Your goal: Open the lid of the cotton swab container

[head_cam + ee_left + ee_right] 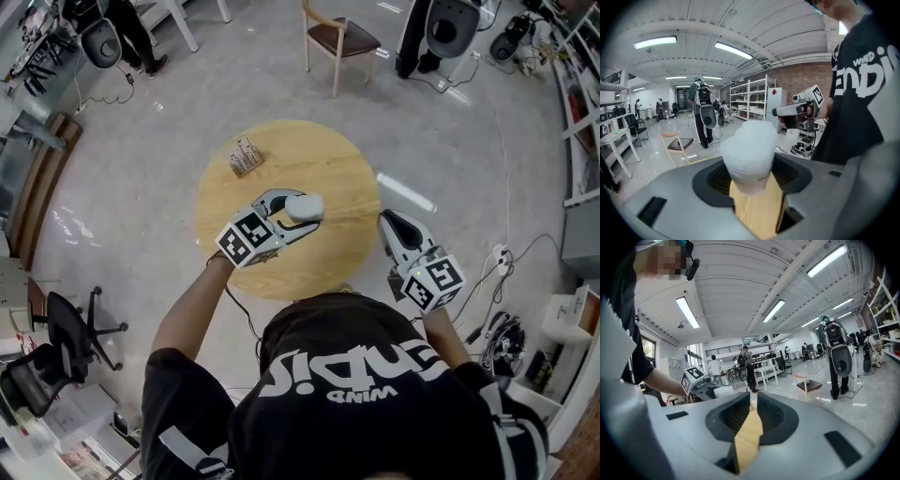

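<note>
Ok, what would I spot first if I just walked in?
Probably the round wooden table in the middle of the grey floor. Above it the left gripper clamps a cloudy white container in its jaws, while the right gripper hovers shut and empty at the table's right edge.

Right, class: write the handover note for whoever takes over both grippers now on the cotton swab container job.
Left gripper: shut on the cotton swab container, held above the round table.
Right gripper: shut, empty, by the table's right edge, apart from the container.
Done: container picked up; its lid looks to be still on.
Left: bring the right gripper to the lid, grip it and open it.
</note>
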`<state>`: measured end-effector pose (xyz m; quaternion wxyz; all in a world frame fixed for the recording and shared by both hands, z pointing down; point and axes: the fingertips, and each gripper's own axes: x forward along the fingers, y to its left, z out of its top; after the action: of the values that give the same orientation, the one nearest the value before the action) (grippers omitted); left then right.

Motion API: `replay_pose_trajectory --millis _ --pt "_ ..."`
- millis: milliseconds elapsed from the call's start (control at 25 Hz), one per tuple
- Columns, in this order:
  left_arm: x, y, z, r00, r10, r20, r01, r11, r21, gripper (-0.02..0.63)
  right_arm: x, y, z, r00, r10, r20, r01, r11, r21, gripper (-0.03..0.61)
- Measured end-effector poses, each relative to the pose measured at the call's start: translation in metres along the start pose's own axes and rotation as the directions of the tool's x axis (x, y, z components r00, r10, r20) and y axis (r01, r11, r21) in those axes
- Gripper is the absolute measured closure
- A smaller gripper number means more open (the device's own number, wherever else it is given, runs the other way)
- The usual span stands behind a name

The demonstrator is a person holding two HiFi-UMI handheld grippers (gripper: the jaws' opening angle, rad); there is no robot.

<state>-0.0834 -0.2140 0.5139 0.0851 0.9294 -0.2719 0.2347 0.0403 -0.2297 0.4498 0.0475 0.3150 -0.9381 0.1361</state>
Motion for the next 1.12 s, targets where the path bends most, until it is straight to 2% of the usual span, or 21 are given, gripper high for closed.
replay_pose_trajectory --millis 80,360,680,880,1120 --pt "0.003 -0.001 0.001 1.0 0.001 -0.002 -0.001 1.0 0.002 0.353 -0.001 0.0 0.0 1.0 0.025 -0.001 -0.025 1.0 -0.005 0.486" --pt "0.006 -0.007 0.001 1.0 -0.009 -0.01 0.009 1.0 0.01 0.353 0.004 0.012 0.0 0.988 0.15 -0.038 -0.152 0.986 -0.071 0.352" --pt "0.007 -0.014 0.004 1.0 -0.02 -0.01 0.02 1.0 0.013 0.353 0.021 0.035 0.001 0.942 0.311 -0.129 -0.331 0.925 -0.186 0.337" --pt "0.014 -0.025 0.011 0.999 -0.041 -0.007 0.041 0.999 0.03 0.353 0.031 0.052 -0.005 0.912 0.372 -0.171 -0.404 0.888 -0.22 0.334" --pt "0.02 -0.039 0.018 0.998 -0.07 -0.002 0.07 0.997 0.044 0.353 0.042 0.069 -0.01 0.887 0.421 -0.19 -0.457 0.861 -0.223 0.333"
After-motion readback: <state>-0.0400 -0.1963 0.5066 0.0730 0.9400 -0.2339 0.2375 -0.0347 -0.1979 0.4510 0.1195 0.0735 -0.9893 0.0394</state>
